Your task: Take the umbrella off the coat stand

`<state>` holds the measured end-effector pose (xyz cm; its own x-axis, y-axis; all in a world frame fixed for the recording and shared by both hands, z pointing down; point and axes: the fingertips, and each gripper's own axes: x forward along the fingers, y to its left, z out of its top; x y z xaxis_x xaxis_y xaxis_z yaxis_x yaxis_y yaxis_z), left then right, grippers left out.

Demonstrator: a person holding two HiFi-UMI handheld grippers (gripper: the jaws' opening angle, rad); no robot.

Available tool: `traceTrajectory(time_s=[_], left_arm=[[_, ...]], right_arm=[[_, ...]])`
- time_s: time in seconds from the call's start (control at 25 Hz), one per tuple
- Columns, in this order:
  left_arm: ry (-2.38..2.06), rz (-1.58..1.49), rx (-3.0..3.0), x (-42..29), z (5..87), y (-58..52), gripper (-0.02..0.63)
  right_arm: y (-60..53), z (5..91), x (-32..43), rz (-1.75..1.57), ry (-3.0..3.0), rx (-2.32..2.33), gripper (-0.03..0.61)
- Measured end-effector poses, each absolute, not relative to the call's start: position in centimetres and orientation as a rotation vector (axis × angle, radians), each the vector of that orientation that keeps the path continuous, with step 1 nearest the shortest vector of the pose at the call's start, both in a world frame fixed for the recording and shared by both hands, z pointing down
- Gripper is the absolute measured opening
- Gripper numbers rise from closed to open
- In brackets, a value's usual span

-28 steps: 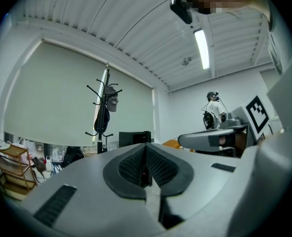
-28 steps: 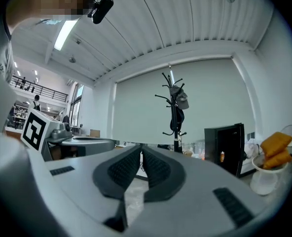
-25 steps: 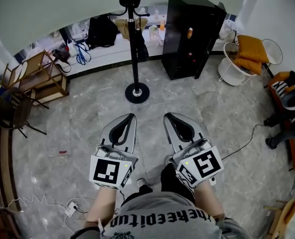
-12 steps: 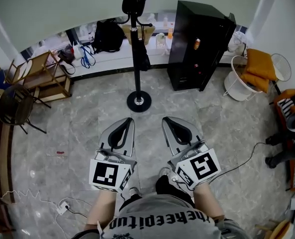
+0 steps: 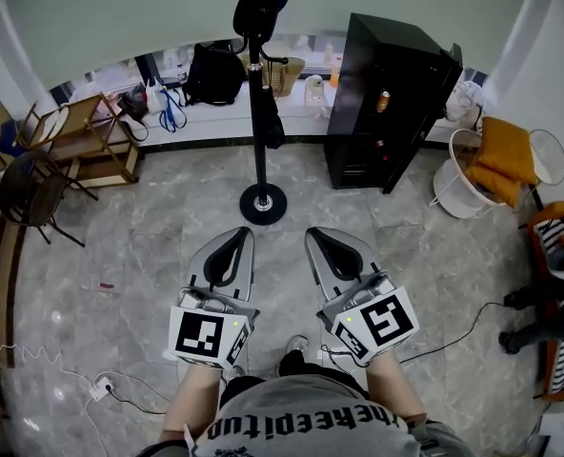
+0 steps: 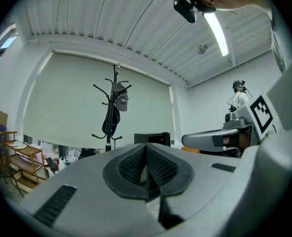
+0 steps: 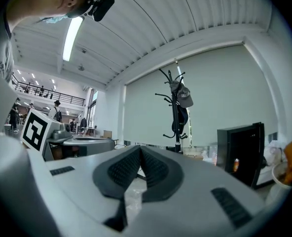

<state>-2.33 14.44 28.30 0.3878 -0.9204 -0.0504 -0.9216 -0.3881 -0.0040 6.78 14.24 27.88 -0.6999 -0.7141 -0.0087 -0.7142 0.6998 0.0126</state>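
Observation:
The black coat stand [image 5: 256, 112] rises from a round base [image 5: 262, 203] on the marble floor, straight ahead of both grippers. A dark folded umbrella [image 5: 272, 127] hangs along its pole, below a dark cap at the top. In the left gripper view the umbrella [image 6: 111, 120] hangs under the cap [image 6: 120, 95], well beyond the jaws. The right gripper view shows the umbrella [image 7: 180, 118] the same way. My left gripper [image 5: 234, 239] and right gripper [image 5: 322, 237] point level at the stand, side by side, short of its base. Both are shut and empty.
A black cabinet [image 5: 387, 93] stands right of the stand. A wooden shelf rack [image 5: 82, 141] and a chair [image 5: 30, 193] are at the left. A white basket with an orange cushion [image 5: 482, 165] sits far right. A cable [image 5: 453, 336] crosses the floor at the right.
The person has stepped forward: the stand's base now lies closer to both gripper tips. Both grippers stay shut and side by side.

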Motion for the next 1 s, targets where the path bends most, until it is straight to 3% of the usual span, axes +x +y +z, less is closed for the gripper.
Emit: traceTrajectory(time_s=[1.0], left_arm=[[1.773, 0.003, -2.542, 0.8, 28.5, 10.3, 0.015]], right_arm=[[9.6, 29.1, 10.1, -0.062, 2.889, -1.150, 0.012]])
